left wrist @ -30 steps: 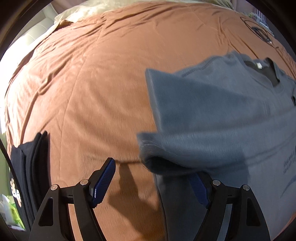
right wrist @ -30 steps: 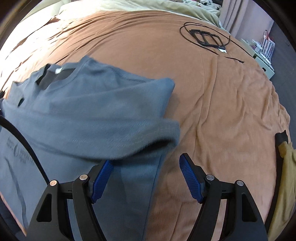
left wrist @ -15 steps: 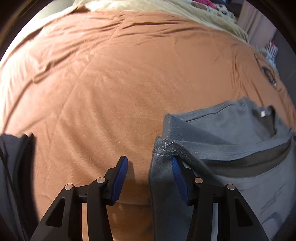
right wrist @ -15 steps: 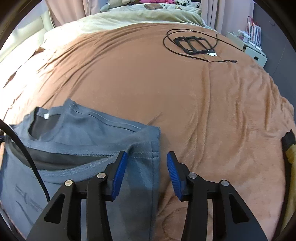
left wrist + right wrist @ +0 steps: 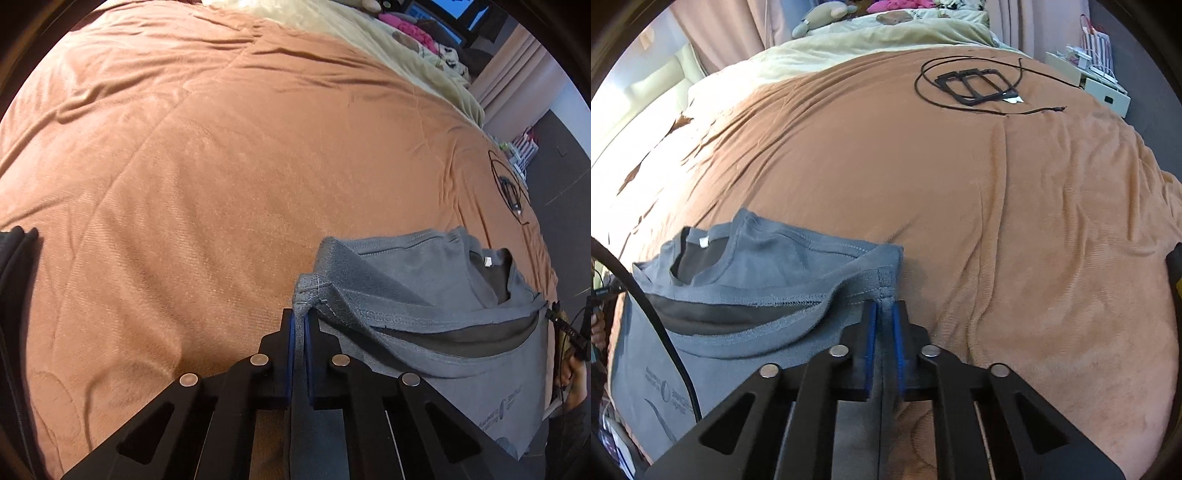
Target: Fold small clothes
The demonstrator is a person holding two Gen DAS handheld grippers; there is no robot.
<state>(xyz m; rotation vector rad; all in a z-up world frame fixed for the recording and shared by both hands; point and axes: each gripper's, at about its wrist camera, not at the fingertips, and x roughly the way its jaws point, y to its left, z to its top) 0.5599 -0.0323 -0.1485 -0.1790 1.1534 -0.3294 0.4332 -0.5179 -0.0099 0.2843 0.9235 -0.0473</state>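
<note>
Since the earlier views, both tools have been closing: jaws that stood wide on either side of the folded edge are now pinching it, and the cameras are sitting lower and closer to the cloth. Nearest the lens, the left gripper (image 5: 300, 325) is clamping one corner of the grey T-shirt (image 5: 424, 306), its blue pads nearly meeting with only the thin layers of hem and sleeve between them. The right gripper (image 5: 884, 317) is doing likewise at the opposite corner of the same garment (image 5: 768, 273), gripping at the side seam. Holding the two ends of one edge is likely keeping the fold line taut and straight, so that the stacked layers can be carried together without slipping. Just beyond the pads, the shirt is lying on the brown blanket (image 5: 221, 166), its bottom hem already doubled up to sit below the neckline, with the white neck label (image 5: 703, 242) showing; a first fold therefore appears done and a further one is being prepared. Farther off, a dark folded garment (image 5: 14, 295) is lying well apart to the left, perhaps a finished piece. Farthest, a black cable and frames (image 5: 979, 86) are resting near the blanket's far side.
</note>
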